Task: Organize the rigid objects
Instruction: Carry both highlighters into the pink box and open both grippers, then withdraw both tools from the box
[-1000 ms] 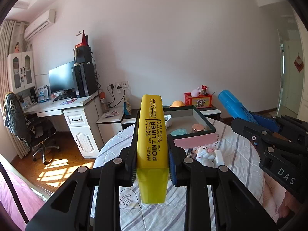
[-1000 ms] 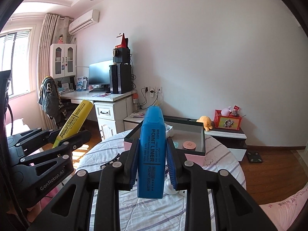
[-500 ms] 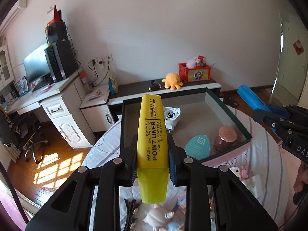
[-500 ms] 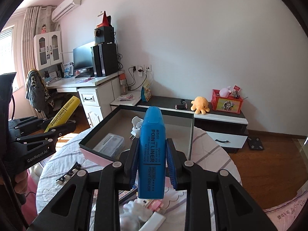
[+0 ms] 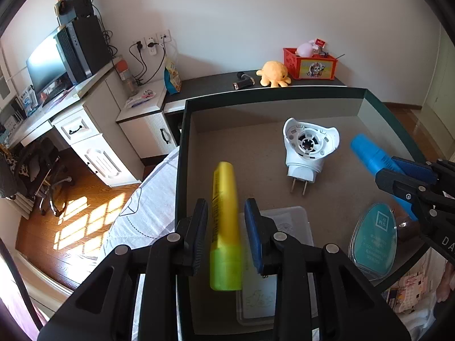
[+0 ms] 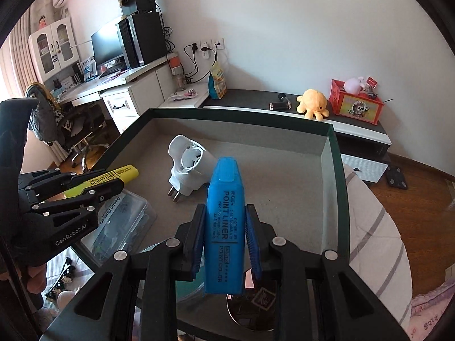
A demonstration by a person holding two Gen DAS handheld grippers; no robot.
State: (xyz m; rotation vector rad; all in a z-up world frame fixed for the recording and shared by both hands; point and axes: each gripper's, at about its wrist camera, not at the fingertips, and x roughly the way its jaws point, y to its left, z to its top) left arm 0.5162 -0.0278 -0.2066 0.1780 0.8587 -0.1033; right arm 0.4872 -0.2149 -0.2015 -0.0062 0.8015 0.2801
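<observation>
Over the dark-rimmed grey box (image 5: pixel 182 153), the left claw (image 5: pixel 226 227) stands apart around a blurred yellow highlighter pen (image 5: pixel 224 227). The right claw (image 6: pixel 224 236) is clamped on a blue highlighter pen (image 6: pixel 224 221). Below lie a white plug-in device (image 5: pixel 308 149), a clear plastic case (image 5: pixel 287 221) and a teal oval case (image 5: pixel 374 237).

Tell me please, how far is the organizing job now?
Already in the box: a white plug-in device, a clear plastic case and a teal oval item. In hand: the left gripper has opened over the box and the yellow highlighter looks released; the right gripper holds the blue highlighter above it. Left: dropping the blue one, then the small items outside on the tablecloth.
</observation>
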